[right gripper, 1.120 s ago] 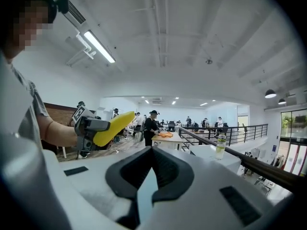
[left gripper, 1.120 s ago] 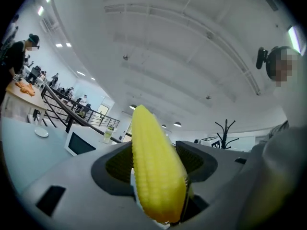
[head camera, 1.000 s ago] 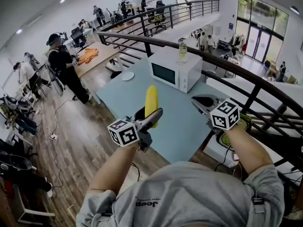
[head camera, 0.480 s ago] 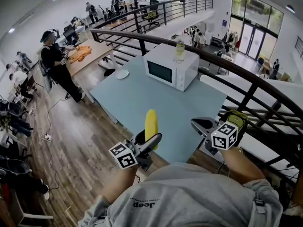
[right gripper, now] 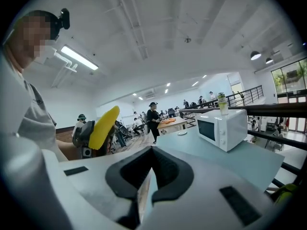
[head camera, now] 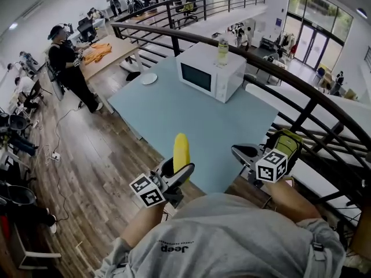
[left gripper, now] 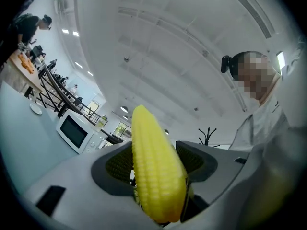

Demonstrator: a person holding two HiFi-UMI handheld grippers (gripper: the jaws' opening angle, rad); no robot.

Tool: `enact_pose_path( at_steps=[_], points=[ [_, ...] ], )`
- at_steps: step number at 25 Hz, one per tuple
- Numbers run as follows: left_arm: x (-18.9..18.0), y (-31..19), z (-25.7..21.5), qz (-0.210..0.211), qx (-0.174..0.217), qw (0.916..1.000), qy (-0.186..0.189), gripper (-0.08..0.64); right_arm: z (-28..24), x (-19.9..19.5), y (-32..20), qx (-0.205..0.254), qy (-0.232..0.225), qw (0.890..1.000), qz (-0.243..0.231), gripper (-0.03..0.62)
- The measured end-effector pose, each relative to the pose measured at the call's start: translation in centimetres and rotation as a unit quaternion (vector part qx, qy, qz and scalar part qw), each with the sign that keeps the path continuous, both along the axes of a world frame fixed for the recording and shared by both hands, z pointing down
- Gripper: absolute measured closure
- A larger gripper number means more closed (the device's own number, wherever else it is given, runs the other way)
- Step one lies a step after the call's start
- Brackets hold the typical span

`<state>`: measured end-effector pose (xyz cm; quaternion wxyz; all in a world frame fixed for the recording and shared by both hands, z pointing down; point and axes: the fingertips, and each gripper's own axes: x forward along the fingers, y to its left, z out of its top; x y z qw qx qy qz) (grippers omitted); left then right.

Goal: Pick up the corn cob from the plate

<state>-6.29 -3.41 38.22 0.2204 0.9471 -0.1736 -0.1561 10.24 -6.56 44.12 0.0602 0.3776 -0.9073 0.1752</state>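
Corn cob (head camera: 181, 150) is grasped between the jaws of the left gripper (head camera: 178, 169), tip up, held clear of the surface (head camera: 191, 114) at its near edge. Plate (head camera: 149, 79) lies at the far corner, left of the microwave (head camera: 210, 74), well apart from the cob. Right gripper (head camera: 246, 153) is at the near edge, jaws closed together, nothing between them.

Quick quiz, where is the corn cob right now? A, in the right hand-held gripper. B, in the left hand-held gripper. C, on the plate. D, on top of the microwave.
B: the left gripper view shows the corn cob clamped upright between the pads of the left hand-held gripper.
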Motion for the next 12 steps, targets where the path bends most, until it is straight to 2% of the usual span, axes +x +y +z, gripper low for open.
enact_pose_path(
  at_steps=[5,12],
  points=[
    [-0.19,0.04,-0.4,-0.009,0.003,1.0,0.0,0.273,-0.12,0.09,-0.22,-0.001,-0.004,1.0,-0.002,0.577],
    [-0.59,0.18,-0.53,-0.02,0.002,0.9998,0.001,0.273,0.1,0.2,-0.06,0.001,0.015,1.0,-0.009,0.578]
  ],
)
